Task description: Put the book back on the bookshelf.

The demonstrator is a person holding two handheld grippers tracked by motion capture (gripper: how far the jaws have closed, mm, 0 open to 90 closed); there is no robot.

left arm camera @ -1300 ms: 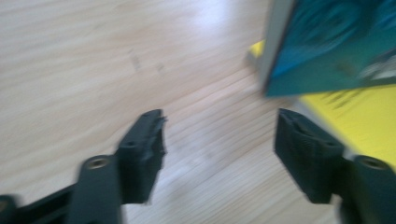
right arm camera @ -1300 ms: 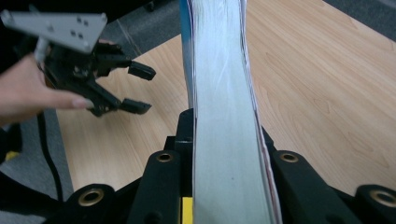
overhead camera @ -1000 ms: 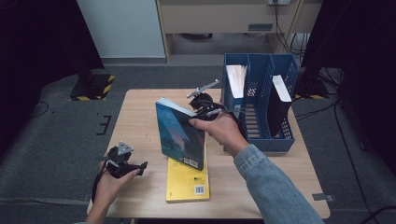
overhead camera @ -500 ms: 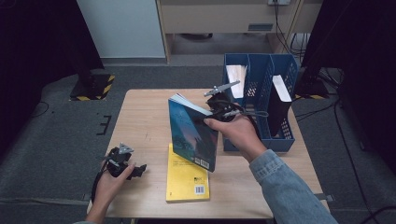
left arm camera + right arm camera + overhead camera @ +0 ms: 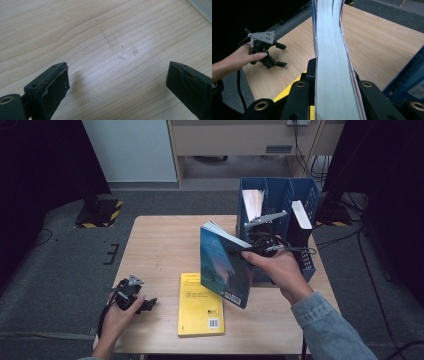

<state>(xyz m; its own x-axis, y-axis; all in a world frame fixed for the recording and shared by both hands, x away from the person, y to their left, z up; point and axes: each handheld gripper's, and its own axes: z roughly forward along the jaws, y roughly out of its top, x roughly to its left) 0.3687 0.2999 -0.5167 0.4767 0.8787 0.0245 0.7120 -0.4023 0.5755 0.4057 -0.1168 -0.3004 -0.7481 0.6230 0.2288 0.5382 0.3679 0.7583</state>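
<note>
Between the jaws of the right claw (image 5: 248,251) a blue paperback book (image 5: 223,267) is clamped by its page edge and is held upright above the pale wooden worktop (image 5: 160,245). Just behind this claw a blue plastic file rack (image 5: 280,200) is seen, with its slots open upward. Below the held book a yellow paperback book (image 5: 201,305) lies flat. The left claw (image 5: 139,304) is held with its jaws apart and nothing between them, low over the worktop and well apart from the books. It is judged that the blue book could slip or swing in the narrow grip, because only one edge is pinched; its lower corner could also be caught on the rack wall if it is brought in too low.
</note>
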